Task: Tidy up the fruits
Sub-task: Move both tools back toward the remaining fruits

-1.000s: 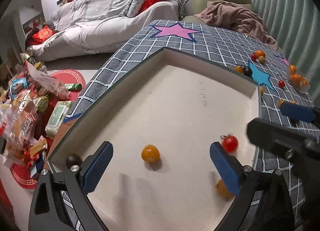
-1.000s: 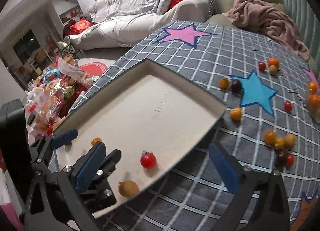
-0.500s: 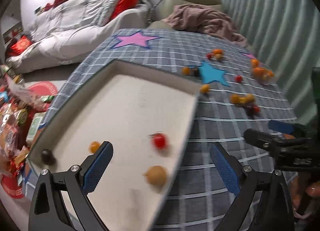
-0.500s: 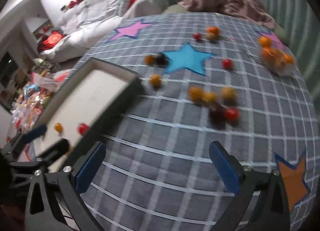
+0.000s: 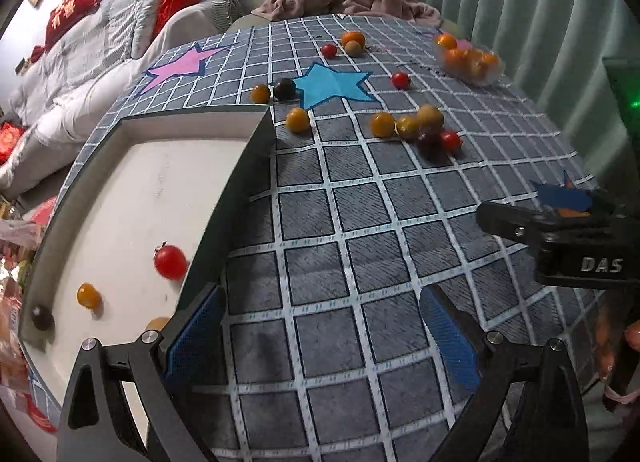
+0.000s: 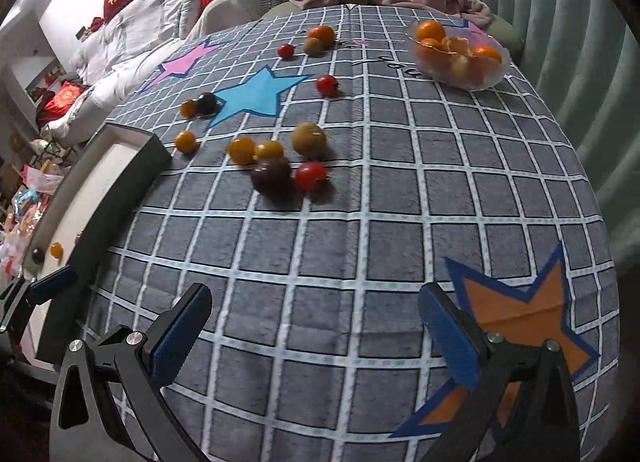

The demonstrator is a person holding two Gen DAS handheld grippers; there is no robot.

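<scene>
Fruits (image 6: pixel 276 166) clustered mid-cloth, strung out left to right, more in the tray (image 5: pixel 236 166).
Left gripper (image 5: pixel 320 338) and right gripper (image 6: pixel 316 332) both gape wide, holding nothing, over checked tablecloth (image 6: pixel 400 222).

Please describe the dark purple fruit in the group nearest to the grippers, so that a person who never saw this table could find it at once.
On the grey checked tablecloth, find the blue star; just in front of it lies a cluster of five small fruits. The dark purple fruit sits at the cluster's near edge, beside a red tomato. It is the only dark one there; the others are orange, yellow or red.
</scene>
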